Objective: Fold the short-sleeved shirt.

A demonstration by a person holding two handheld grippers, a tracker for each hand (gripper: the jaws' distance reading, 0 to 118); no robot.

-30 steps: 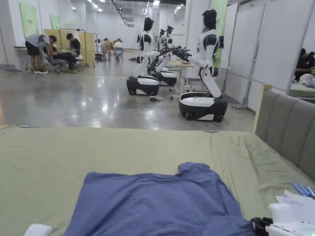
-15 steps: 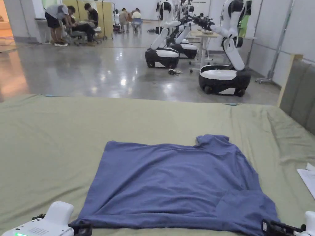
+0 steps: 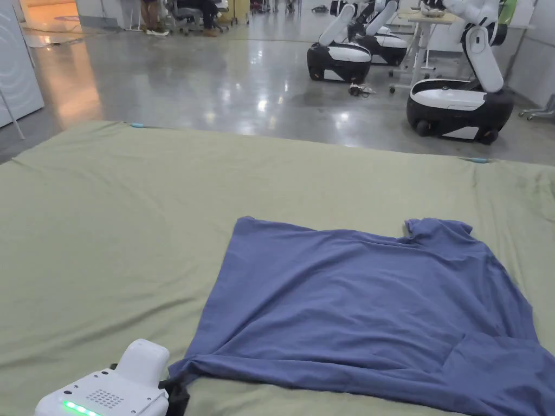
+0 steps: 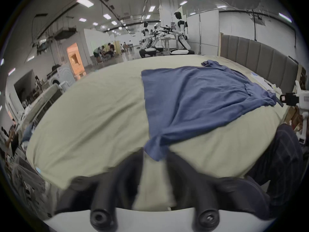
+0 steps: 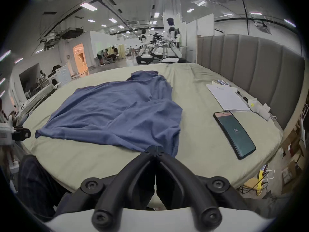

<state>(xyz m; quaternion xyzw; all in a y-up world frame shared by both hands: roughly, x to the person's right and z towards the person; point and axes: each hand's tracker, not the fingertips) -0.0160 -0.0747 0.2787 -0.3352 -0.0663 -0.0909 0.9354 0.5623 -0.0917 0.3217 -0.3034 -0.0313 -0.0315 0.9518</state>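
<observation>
A blue short-sleeved shirt (image 3: 368, 303) lies spread on the green bed sheet (image 3: 108, 227), collar end far right, hem toward me. My left gripper (image 3: 176, 390) sits at the shirt's near left corner. In the left gripper view the shirt (image 4: 192, 98) bunches to a point between the left gripper's (image 4: 155, 152) jaws, which stand apart and blurred. In the right gripper view my right gripper (image 5: 155, 147) has its jaws closed together on the near right edge of the shirt (image 5: 117, 111). Each gripper shows far off in the other's view: right gripper (image 4: 281, 101), left gripper (image 5: 25, 133).
A phone (image 5: 234, 133), white papers (image 5: 225, 96) and pens lie on the sheet right of the shirt, beside the grey padded headboard (image 5: 250, 68). White wheeled robots (image 3: 460, 103) stand on the shiny floor beyond the bed. A person's dark trouser leg (image 4: 275, 160) is at the near edge.
The head camera has tilted down and swung left, so more of the shirt and the left gripper shows. The shirt's near edge stays stretched between the two grippers.
</observation>
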